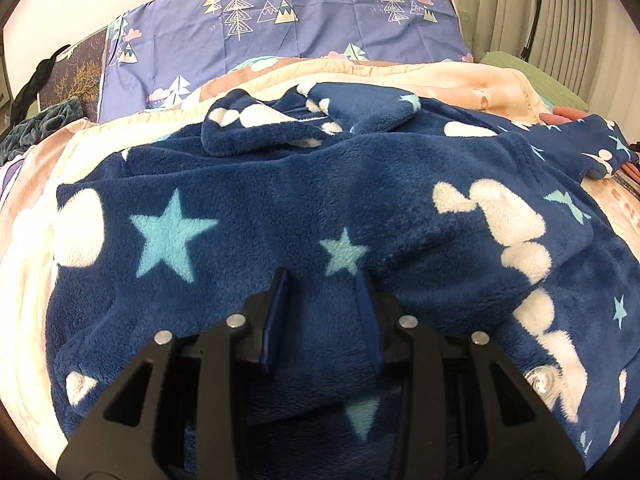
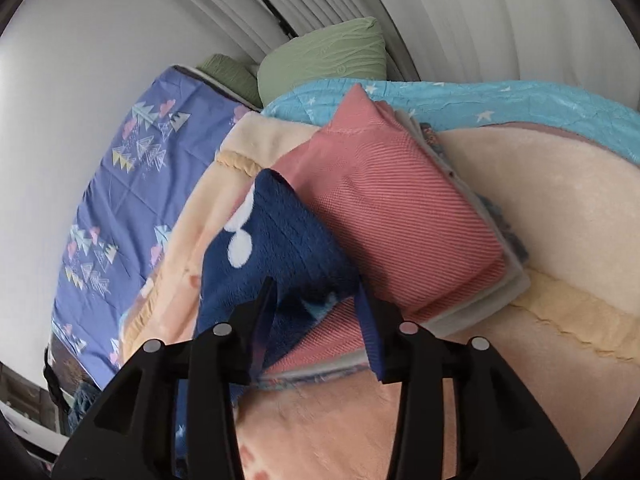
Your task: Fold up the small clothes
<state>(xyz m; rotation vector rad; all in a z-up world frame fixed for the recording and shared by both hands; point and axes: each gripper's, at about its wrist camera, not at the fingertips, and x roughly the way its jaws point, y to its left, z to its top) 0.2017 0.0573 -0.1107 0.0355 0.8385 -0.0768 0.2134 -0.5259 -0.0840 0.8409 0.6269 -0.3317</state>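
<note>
**Navy fleece garment spread on the bed, one end in my right gripper**

I am looking across a bed draped in a peach and cream blanket [image 1: 460, 76], which is lying under everything else. At the head of the bed a purple pillow [image 1: 280, 32] printed with trees and clouds is leaning against the wall, and pale curtains [image 1: 560, 8] are hanging to the right.

The navy fleece garment [image 1: 280, 208], patterned with pale blue stars and white blobs, is lying spread over the blanket and filling most of the left wrist view, bunched into folds along its far edge. One end of it is reaching out to the right side of the bed.

In the right wrist view a stack of folded clothes [image 2: 396, 216], topped by a ribbed pink piece, is sitting on the blanket, with a green cushion [image 2: 324, 56] and a turquoise starred quilt [image 2: 500, 100] beyond it.

My left gripper [image 1: 322, 280] is resting low over the fleece, fingers parted, with navy fabric lying between them; I cannot tell whether they are pinching it.

My right gripper [image 2: 316, 292] is holding a corner of the navy fleece against its left finger, jaws partly apart, just beside the pink stack
</note>
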